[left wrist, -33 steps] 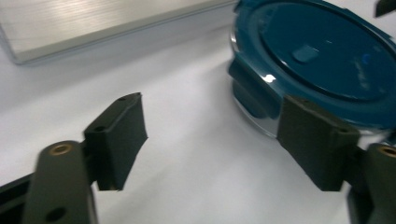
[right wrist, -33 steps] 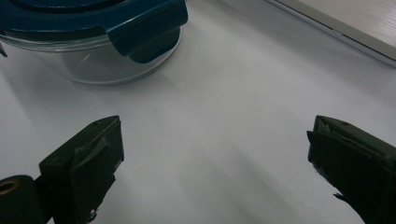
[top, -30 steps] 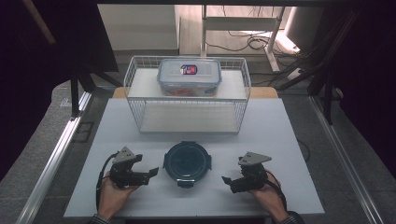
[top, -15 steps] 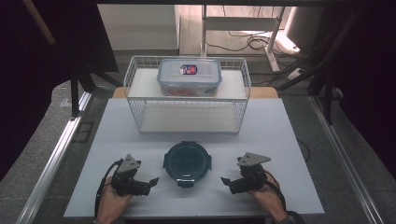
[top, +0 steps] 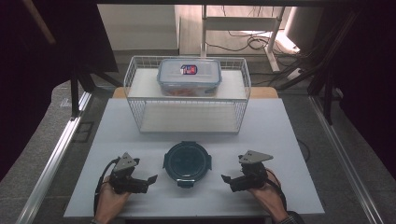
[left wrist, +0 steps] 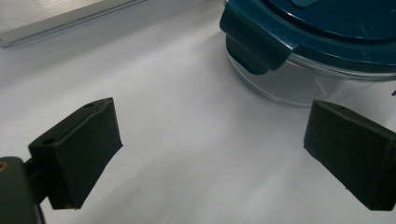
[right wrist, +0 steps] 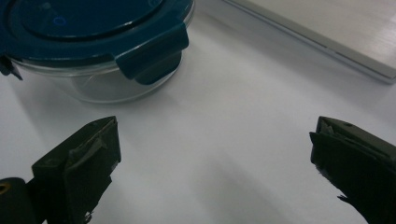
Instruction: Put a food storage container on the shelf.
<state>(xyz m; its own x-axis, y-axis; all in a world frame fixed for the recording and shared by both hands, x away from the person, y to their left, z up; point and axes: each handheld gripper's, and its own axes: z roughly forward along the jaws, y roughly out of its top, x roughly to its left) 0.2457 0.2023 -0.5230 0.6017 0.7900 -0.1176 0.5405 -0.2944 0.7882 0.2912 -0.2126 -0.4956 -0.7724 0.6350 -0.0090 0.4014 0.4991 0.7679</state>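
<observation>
White tabletop (top: 280, 135) carries a round lidded container (top: 187, 162) at centre front. Left gripper (top: 150, 178), jaws just spread and empty, lies at its 8 o'clock; right gripper (top: 226, 179), spread and empty, at 4 o'clock. Both near, neither touching, about equally distant.

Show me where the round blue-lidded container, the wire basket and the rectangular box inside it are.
round container (top: 187, 161), high view, middle of its dark blue lid
wire basket (top: 187, 129), high view, front rim
rectangular box (top: 189, 70), high view, clear lid
</observation>
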